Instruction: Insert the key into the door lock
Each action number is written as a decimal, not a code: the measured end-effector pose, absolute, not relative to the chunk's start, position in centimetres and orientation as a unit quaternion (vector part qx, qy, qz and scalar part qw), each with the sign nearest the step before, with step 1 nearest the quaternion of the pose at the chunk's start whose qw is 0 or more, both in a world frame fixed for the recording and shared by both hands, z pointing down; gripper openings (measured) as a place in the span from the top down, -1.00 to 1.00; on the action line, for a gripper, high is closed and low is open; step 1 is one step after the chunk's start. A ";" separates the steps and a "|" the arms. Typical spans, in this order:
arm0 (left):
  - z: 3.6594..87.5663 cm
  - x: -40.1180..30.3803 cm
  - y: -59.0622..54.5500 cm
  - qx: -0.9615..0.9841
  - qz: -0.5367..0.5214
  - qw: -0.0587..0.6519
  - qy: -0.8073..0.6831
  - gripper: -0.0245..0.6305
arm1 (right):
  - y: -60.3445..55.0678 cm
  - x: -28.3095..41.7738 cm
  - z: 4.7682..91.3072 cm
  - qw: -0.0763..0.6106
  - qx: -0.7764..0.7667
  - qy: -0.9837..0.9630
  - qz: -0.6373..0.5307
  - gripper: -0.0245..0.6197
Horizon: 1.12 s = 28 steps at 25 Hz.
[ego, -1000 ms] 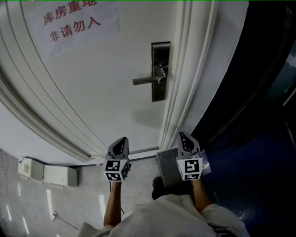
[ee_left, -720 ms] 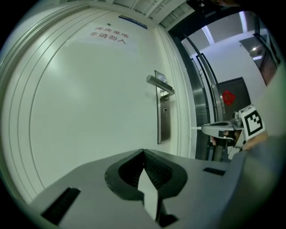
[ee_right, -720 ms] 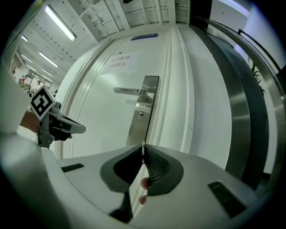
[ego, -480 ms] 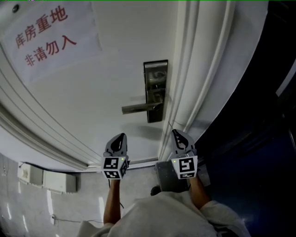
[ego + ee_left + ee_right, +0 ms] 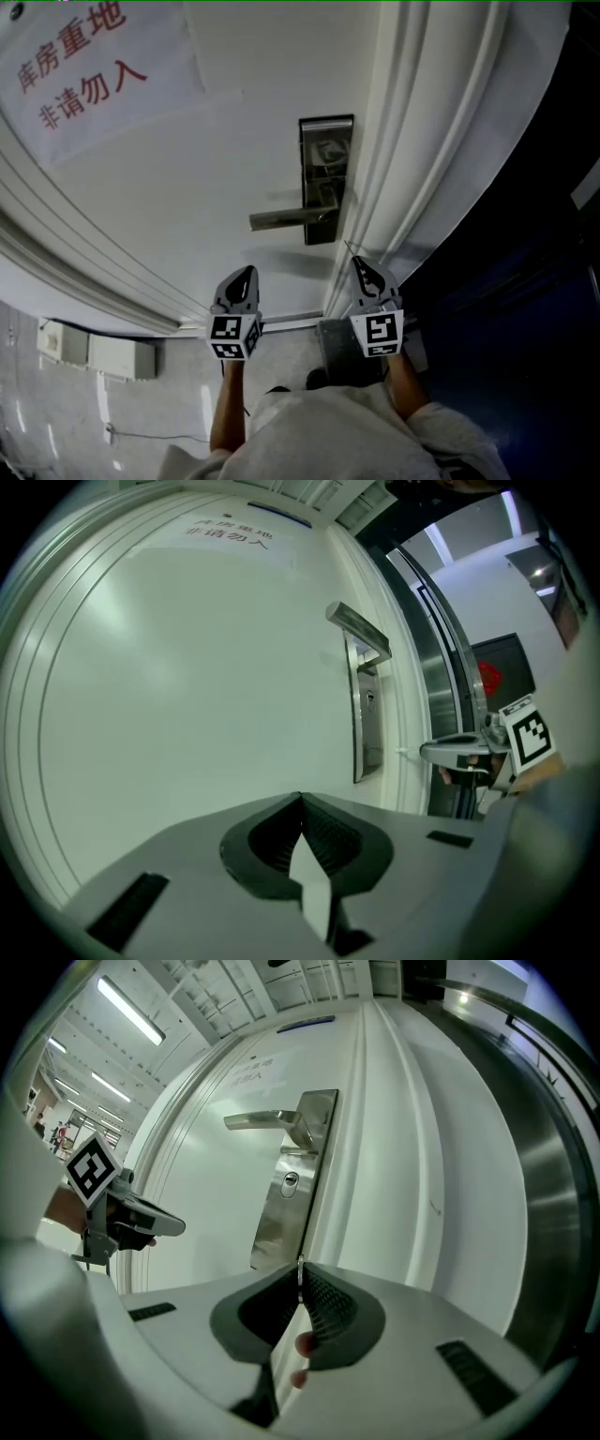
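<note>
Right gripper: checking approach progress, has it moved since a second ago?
Yes. The right gripper, holding the key, has closed in on the lock plate; the gap between them is smaller.

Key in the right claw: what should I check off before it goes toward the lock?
1. Key gripped by the right claw: ok, jaws shut on it.
2. Keyhole in view and unblocked: ok.
3. Key tip at the keyhole: not ok, there is a clear gap between them.
4. Key blade turned to match the slot: cannot tell.
5. Left claw away from the handle: ok, shut and empty.
</note>
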<state>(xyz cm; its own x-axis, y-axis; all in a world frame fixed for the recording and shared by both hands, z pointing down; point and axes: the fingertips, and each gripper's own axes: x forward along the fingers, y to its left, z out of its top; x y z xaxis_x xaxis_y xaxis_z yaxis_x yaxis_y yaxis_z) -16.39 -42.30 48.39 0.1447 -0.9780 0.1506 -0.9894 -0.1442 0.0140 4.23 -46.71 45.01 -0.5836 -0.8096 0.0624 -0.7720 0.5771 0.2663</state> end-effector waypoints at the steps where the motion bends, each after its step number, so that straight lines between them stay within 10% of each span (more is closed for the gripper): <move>1: 48.5 -16.5 -42.1 0.755 0.054 0.054 -0.652 0.87 | -46.6 4.2 45.1 0.090 0.449 -0.883 -0.105 0.83; 28: 46.7 -19.2 -40.9 0.789 0.043 0.038 -0.612 0.87 | -45.2 2.2 39.1 0.083 0.504 -0.843 -0.172 0.83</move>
